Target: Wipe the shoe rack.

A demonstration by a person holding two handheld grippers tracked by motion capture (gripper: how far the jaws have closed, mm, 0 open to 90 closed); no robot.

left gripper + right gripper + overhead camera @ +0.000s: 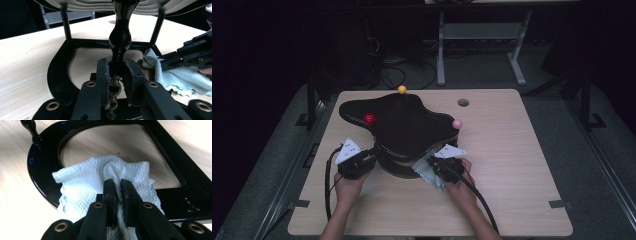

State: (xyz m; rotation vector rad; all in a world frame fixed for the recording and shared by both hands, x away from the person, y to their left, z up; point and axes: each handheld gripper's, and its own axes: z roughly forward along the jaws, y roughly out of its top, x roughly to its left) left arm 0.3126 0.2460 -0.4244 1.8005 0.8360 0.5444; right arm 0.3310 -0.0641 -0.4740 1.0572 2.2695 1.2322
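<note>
A glossy black stand with a wavy top (404,122) carries an orange ball (402,89), a red ball (369,119) and a pink ball (457,123). My left gripper (371,159) is at its near left side. In the left gripper view this gripper (116,72) is shut on the stand's turned black post (120,37), above the black base frame (58,72). My right gripper (432,162) is at the stand's near right side. It (116,183) is shut on a bunched pale blue cloth (85,182) that lies against the base frame (42,170).
The stand sits at the middle of a light wooden table (512,150) with a round cable hole (463,102) near its far edge. Beyond the table, a white desk frame (482,45) and cables stand on the dark floor.
</note>
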